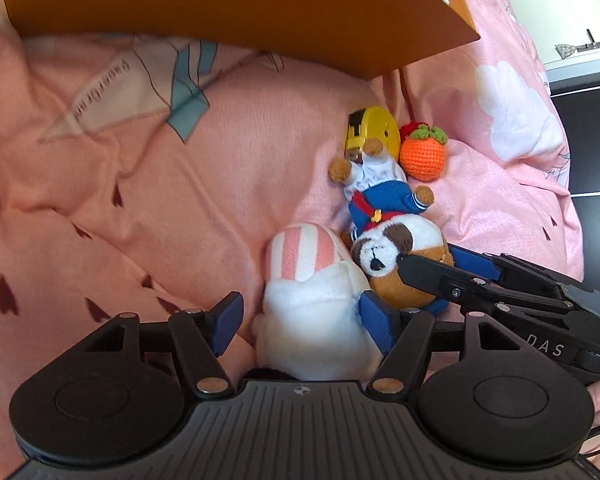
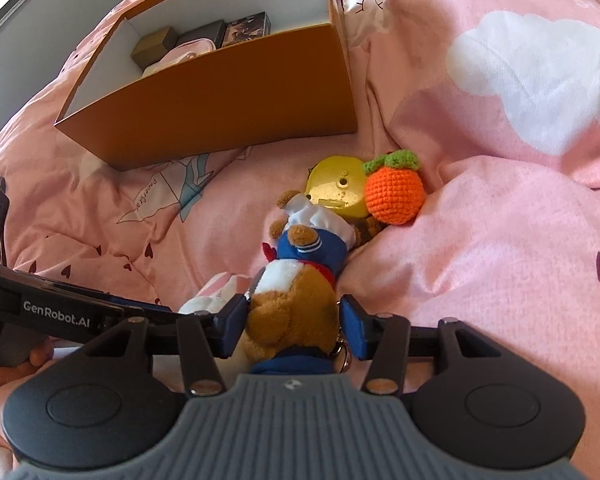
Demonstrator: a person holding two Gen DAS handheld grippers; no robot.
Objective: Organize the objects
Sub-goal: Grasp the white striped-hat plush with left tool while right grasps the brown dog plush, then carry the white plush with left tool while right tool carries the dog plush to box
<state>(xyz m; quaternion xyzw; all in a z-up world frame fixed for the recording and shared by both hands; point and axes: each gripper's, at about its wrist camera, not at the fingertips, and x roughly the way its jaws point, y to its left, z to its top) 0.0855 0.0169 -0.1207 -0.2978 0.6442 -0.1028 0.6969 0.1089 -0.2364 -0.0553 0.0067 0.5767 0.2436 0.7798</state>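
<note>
A pink-striped white plush (image 1: 312, 300) lies on the pink bedding between the jaws of my left gripper (image 1: 302, 326), which stand open around it. A brown dog plush in a blue sailor suit (image 1: 388, 236) lies beside it. My right gripper (image 2: 294, 330) has its jaws around the dog plush's head (image 2: 296, 312), pads touching both sides. A yellow tape measure (image 2: 336, 190) and an orange crocheted fruit (image 2: 394, 192) lie just beyond the dog plush. The orange cardboard box (image 2: 228, 92) stands further back, holding several small items.
Rumpled pink bedding (image 2: 500, 240) rises in folds to the right of the toys. The box's orange wall (image 1: 220, 4) hangs across the top of the left wrist view. A dark shelf unit (image 1: 580, 92) stands at far right.
</note>
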